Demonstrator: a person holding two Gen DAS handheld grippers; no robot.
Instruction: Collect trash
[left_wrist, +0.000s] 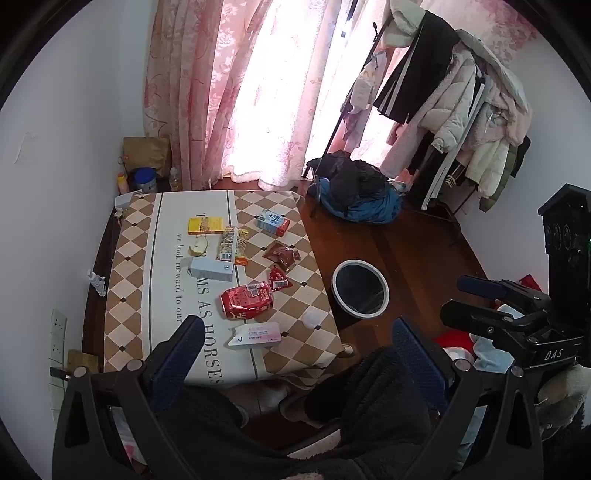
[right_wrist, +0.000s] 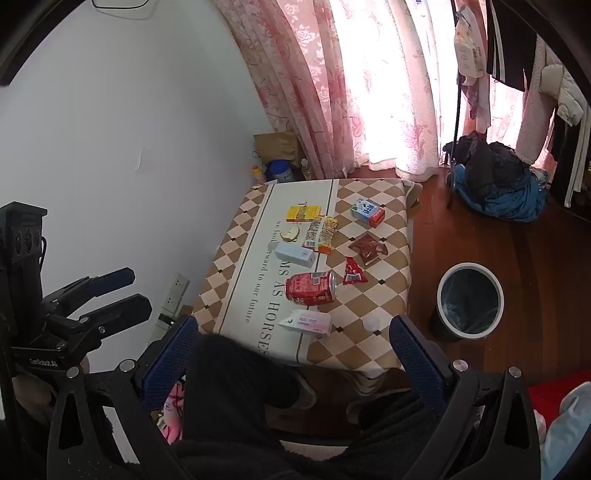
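Left wrist view is showing the left gripper (left_wrist: 295, 343) hanging above the near edge of the bench (left_wrist: 125, 236), its jaws standing wide apart with nothing between them. Trash is lying scattered on the bench cloth: a white carton (left_wrist: 255, 335) nearest, then a crushed red can (left_wrist: 246, 300), with wrappers and small boxes lying farther back. The carton is sitting just ahead of the left jaws, its long axis running across the view, roughly in line with the gap rather than across it. Right wrist view is showing the right gripper (right_wrist: 293, 347) likewise spread and empty, with the same carton (right_wrist: 306, 322) ahead of it. The bin (right_wrist: 470, 301) is standing on the floor off the right side of the bench, closer to the right gripper. Either hand looks about equally near the carton; a wrist turn seems needed before closing.
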